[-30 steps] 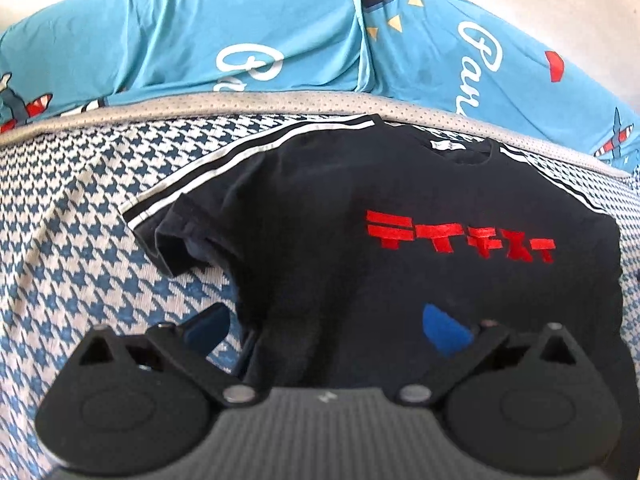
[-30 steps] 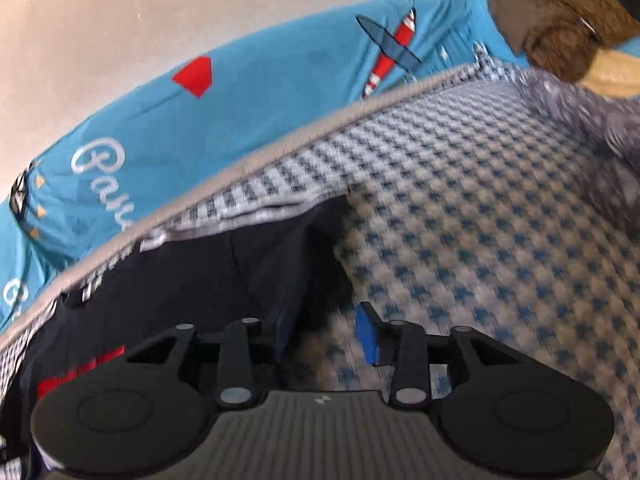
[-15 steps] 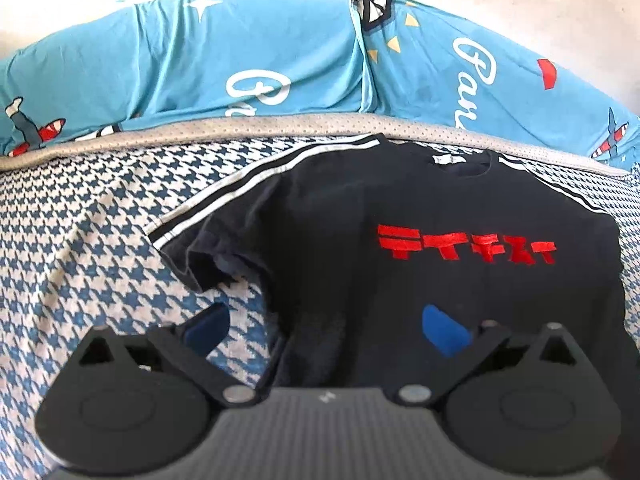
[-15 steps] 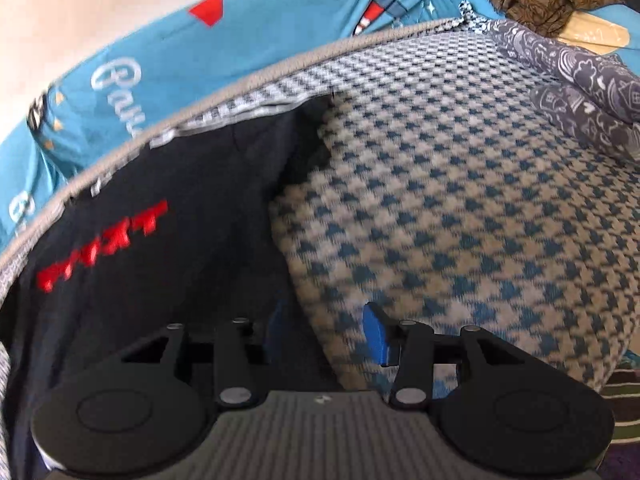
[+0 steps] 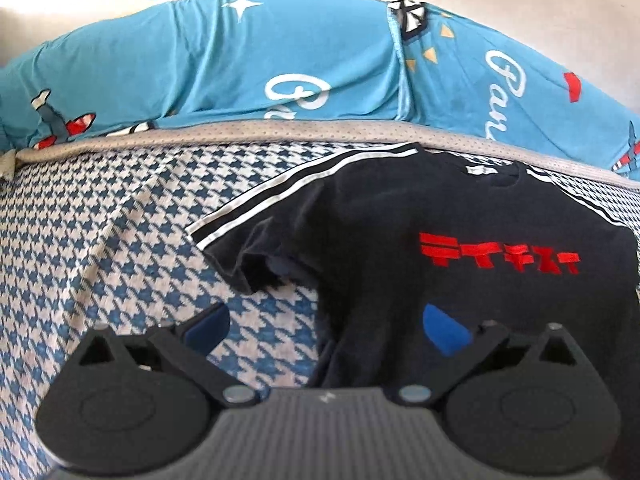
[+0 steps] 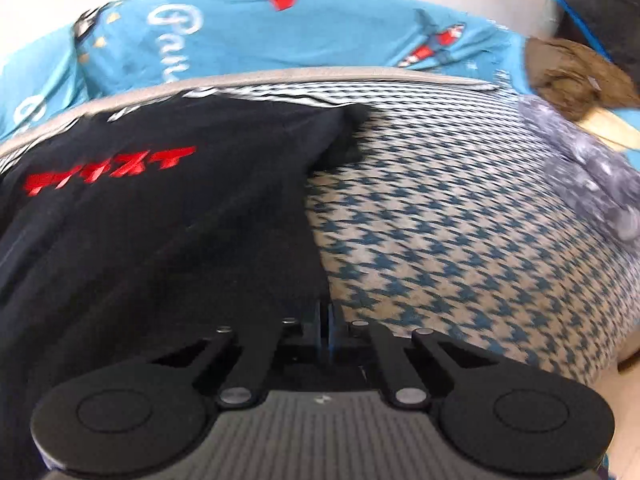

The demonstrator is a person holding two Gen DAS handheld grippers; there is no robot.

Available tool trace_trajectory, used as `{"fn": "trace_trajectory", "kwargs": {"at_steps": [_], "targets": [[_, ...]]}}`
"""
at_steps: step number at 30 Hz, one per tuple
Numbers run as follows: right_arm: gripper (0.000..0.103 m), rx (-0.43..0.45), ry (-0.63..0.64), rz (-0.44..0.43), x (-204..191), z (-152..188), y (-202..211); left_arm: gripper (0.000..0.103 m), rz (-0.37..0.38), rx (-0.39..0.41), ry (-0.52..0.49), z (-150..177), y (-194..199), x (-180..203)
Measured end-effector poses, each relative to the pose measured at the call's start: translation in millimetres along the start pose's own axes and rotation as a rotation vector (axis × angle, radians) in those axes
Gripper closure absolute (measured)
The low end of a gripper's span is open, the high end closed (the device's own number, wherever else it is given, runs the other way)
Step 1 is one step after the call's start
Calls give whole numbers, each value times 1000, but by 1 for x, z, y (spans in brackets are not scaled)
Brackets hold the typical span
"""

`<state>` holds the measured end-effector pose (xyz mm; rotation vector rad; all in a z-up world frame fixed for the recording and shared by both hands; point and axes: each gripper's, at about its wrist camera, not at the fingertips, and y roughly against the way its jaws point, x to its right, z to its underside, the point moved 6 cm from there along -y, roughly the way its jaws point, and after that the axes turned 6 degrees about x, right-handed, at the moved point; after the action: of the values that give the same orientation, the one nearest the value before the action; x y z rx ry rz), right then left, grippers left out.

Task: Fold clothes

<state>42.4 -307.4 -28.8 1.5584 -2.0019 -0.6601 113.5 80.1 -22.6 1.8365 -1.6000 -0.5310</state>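
The black cotton T-shirt with red lettering [image 5: 460,240] lies face up, unfolded, on the houndstooth bedcover [image 5: 100,240]; right gripper [image 6: 325,320] pinches its side edge, left gripper [image 5: 326,322] gapes wide, empty

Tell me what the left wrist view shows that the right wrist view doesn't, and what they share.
Only the left wrist view shows the shirt's left sleeve with its white stripes, rumpled on the cover, and the left tool open, straddling the shirt's side edge.

Only the right wrist view shows the right tool shut on the shirt's other edge, a grey patterned cloth and a brown bundle at the far right.

Both show the black shirt with red lettering, the checked cover and the blue printed bedding behind.
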Motion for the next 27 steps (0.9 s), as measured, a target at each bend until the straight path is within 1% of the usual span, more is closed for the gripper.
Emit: {"fn": "trace_trajectory", "kwargs": {"at_steps": [3,5,6,8,11,13,15,17,20,23,25,27], "targets": [[101,7,-76,35,11,3,3,0,-14,-7,23,0,-1,-8],[101,17,-60,74,11,4,3,0,-23,-11,39,-1,-2,-14],[101,17,-60,75,11,4,4,0,-27,-14,46,-1,-2,-16],[97,17,-106,78,17,4,6,0,-29,-16,58,-1,-3,-19],[88,17,-196,72,27,7,15,0,-28,-15,59,0,-3,-20],[85,27,-221,71,30,12,24,0,-29,-14,53,0,-2,-20],[70,41,-245,66,33,17,36,0,-25,-12,48,1,0,-20],[64,53,-266,60,35,24,46,0,-16,-10,45,2,2,-19],[56,48,-297,49,38,34,59,0,-9,-8,34,4,5,-17],[54,29,-314,36,41,41,66,0,-1,-7,36,6,8,-17],[51,23,-293,43,38,45,70,0,6,-5,41,6,10,-17],[45,17,-252,59,33,50,73,0,10,1,44,6,13,-18]]}}
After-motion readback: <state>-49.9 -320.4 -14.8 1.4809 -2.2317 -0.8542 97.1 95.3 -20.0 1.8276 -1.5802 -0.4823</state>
